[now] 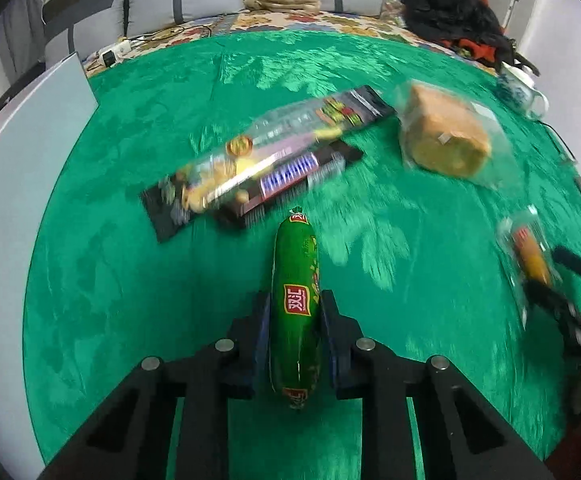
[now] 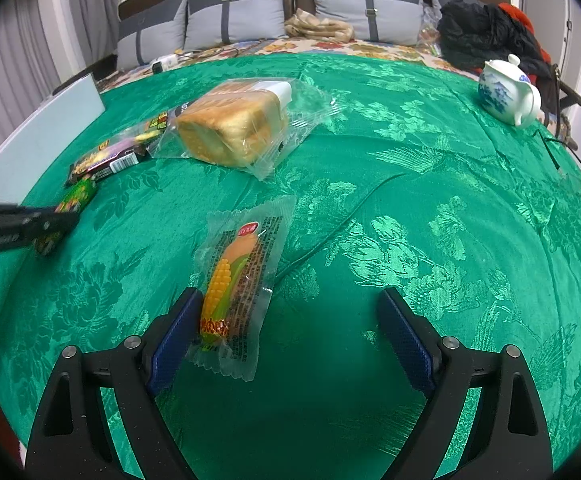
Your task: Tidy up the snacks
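Observation:
My left gripper is shut on a green sausage stick, held just above the green tablecloth; it also shows at the left of the right wrist view. My right gripper is open and empty. A clear-wrapped corn snack lies between its fingers, against the left finger; it shows in the left wrist view too. A long dark snack pack and a wrapped bread loaf lie further back, also in the right wrist view, pack and loaf.
A white and blue teapot stands at the far right. A white board lies at the table's left edge. A bed with grey pillows and dark clothes is behind the table. A thin cable runs near the right edge.

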`<state>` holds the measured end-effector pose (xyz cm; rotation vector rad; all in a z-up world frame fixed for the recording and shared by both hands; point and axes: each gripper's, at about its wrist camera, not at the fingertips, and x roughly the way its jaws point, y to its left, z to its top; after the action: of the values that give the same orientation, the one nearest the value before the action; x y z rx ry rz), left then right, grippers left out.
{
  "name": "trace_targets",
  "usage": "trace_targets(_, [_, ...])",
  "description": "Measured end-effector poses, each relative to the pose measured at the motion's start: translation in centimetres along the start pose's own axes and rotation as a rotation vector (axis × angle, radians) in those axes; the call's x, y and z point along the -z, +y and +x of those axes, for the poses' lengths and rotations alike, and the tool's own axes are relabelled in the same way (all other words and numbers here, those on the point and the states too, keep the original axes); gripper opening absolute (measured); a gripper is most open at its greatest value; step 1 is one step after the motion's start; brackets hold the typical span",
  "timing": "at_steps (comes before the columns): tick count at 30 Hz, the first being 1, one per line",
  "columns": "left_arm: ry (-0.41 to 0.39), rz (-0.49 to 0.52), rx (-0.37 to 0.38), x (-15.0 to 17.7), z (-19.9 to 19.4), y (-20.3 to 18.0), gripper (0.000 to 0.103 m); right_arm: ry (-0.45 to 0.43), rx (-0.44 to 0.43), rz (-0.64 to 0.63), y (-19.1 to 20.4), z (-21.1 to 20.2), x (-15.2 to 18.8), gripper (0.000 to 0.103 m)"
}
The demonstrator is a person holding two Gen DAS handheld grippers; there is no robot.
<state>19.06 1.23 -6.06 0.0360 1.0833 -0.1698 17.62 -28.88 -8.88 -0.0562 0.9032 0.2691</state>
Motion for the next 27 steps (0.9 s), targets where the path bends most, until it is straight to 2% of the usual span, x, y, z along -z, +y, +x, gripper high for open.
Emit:
trace_targets(3, [-0.009,-0.001,0.020,3.2,-1.7,0.3,0.023,0.000,0.000,0.000,0.0,0.0,0.0,0.091])
trace_targets(7, [-0.022,-0.052,0.056,6.8,-3.6,1.4,0.025,0.000,0.001,-0.001,0.0,0.0,0.0,0.091])
trace_targets(9, [-0.030,-0.053,0.051,7.2,-3.9,1.4,0.043,0.000,0.001,0.000,0.0,0.0,0.0,0.091])
trace_targets(10, [-0.029,-0.053,0.043,7.2,-3.9,1.5,0.070,0.000,0.001,-0.001,0.1,0.1,0.0,0.091])
trace_targets(11, [-0.032,-0.055,0.029,7.1,-3.7,1.6,0.089,0.000,0.000,0.000,0.0,0.0,0.0,0.091])
trace_targets(13, [-0.051,-0.053,0.008,6.7,-3.2,1.8,0.090,-0.001,-0.001,0.001,0.0,0.1,0.0,0.091])
trace_targets(15, [-0.058,-0.029,-0.053,6.2,-2.3,1.9,0.091,0.000,0.000,0.000,0.0,0.0,0.0,0.091])
trace_targets(16, [-0.068,-0.016,-0.069,6.1,-2.1,1.9,0.096,0.000,0.001,0.000,0.1,0.1,0.0,0.091])
trace_targets(19, [-0.109,-0.025,-0.064,6.3,-1.7,2.6,0.103,0.000,0.000,0.000,0.0,0.1,0.0,0.091])
trace_targets(27, [-0.122,-0.024,-0.065,6.4,-1.7,2.8,0.103,-0.001,0.000,0.001,0.0,0.0,0.0,0.091])
